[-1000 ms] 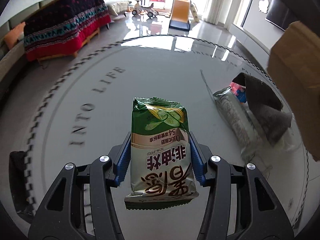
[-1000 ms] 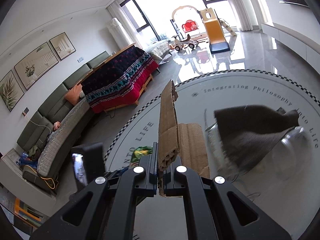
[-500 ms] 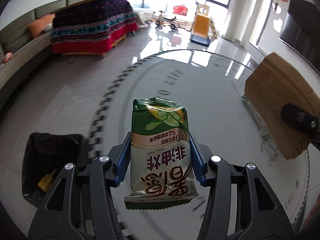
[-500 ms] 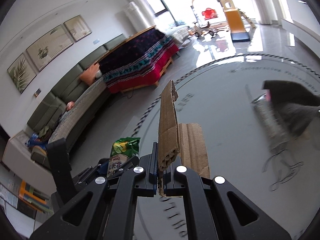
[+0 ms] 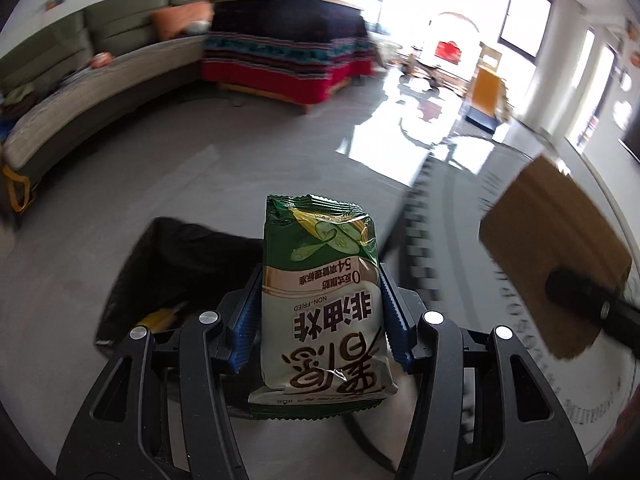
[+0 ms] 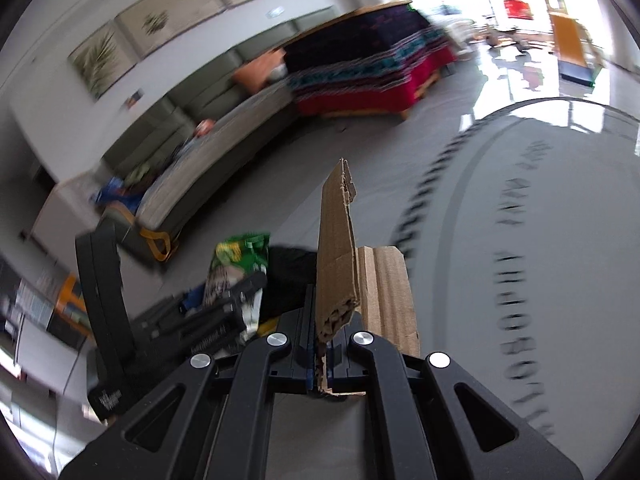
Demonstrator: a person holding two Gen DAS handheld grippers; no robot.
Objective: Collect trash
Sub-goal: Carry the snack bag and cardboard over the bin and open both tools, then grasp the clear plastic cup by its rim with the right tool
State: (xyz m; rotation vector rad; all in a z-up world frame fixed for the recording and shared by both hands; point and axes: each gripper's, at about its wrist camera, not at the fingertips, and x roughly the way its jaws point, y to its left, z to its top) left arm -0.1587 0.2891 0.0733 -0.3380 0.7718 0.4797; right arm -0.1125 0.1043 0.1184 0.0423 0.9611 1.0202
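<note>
Both tongs loaded. My left tongs [image 5: 320,312] pinch a green and white foil snack bag [image 5: 320,304] across its width, blue pads against both side edges, long axis running straight out along the fingers, top seam away from me. My right tongs [image 6: 320,354] are pressed together on a torn brown corrugated cardboard piece [image 6: 340,264], held edge-on so the sheet stands upright between the fingers.

Key relation: the black-lined trash bin [image 5: 180,264] sits on the grey floor, ahead of and below the left tongs, its open mouth just left of the snack bag, partly hidden behind it. A yellow item [image 5: 160,318] already lies inside. I judge the left hand the nearer of the 2, so the bag should drop first; the move wants a small shift left, then release over the opening.

View differences: the left wrist view shows the bin mouth and the flat face of the cardboard [image 5: 556,264] off to the right, with the right tongs only a dark blur. The right wrist view shows the snack bag [image 6: 236,268] and the left tongs from the side, the bin only as a dark patch [image 6: 288,280] behind them. Background heavily blurred in both.
</note>
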